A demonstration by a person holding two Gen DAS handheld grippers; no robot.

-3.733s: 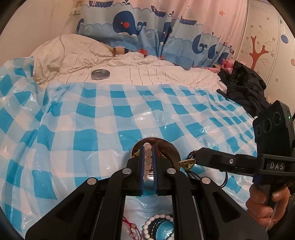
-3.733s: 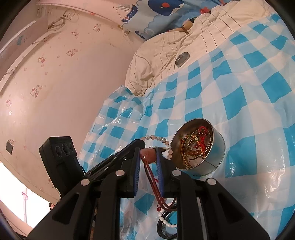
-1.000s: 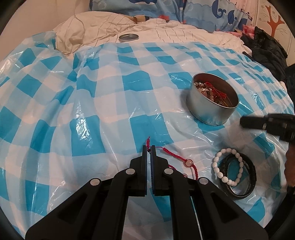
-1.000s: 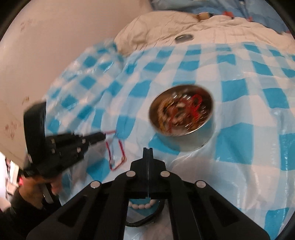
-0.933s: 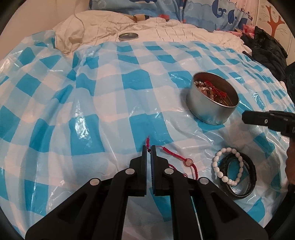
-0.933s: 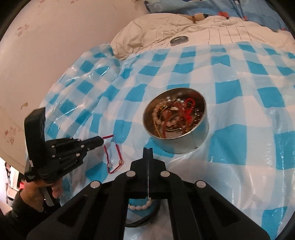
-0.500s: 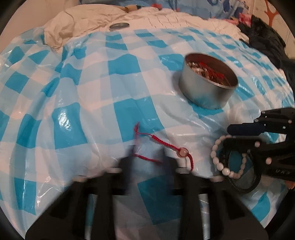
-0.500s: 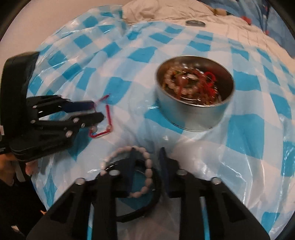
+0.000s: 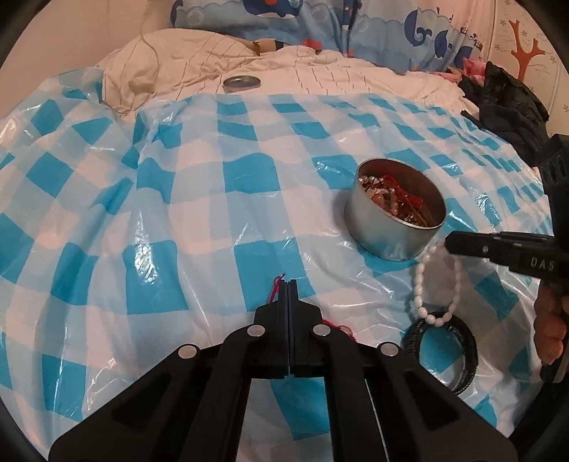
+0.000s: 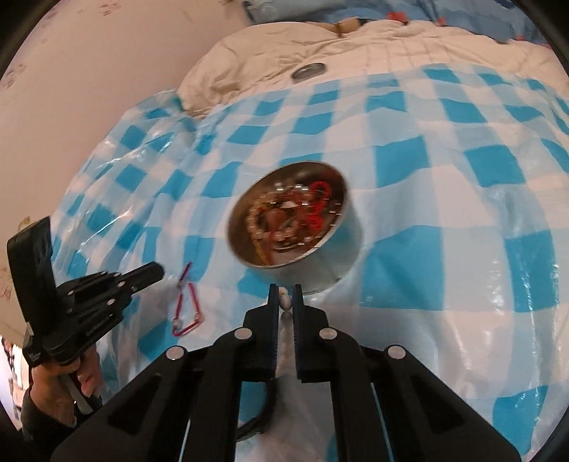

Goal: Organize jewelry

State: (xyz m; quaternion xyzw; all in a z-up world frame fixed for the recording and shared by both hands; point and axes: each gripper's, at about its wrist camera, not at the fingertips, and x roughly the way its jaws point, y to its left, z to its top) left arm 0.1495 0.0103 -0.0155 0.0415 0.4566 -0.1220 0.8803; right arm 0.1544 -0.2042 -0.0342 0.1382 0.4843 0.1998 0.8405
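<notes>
Bedroom in a home, likely a child's. Work surface is a bed (image 9: pixel 320 81) with a rumpled cream quilted cover, overlaid by a thin blue-and-white checked plastic sheet (image 9: pixel 199 184) — creased, glossy. Behind the bed hangs a whale-and-boat print fabric (image 9: pixel 355 21) in blue and pink. Wall at right carries a tree sticker (image 9: pixel 522 46) and small flower motifs; the wall in the right wrist view is pale pink with faint prints (image 10: pixel 106 7). Dark clothing (image 9: pixel 508 103) heaped at the bed's far edge — lived-in, domestic.
</notes>
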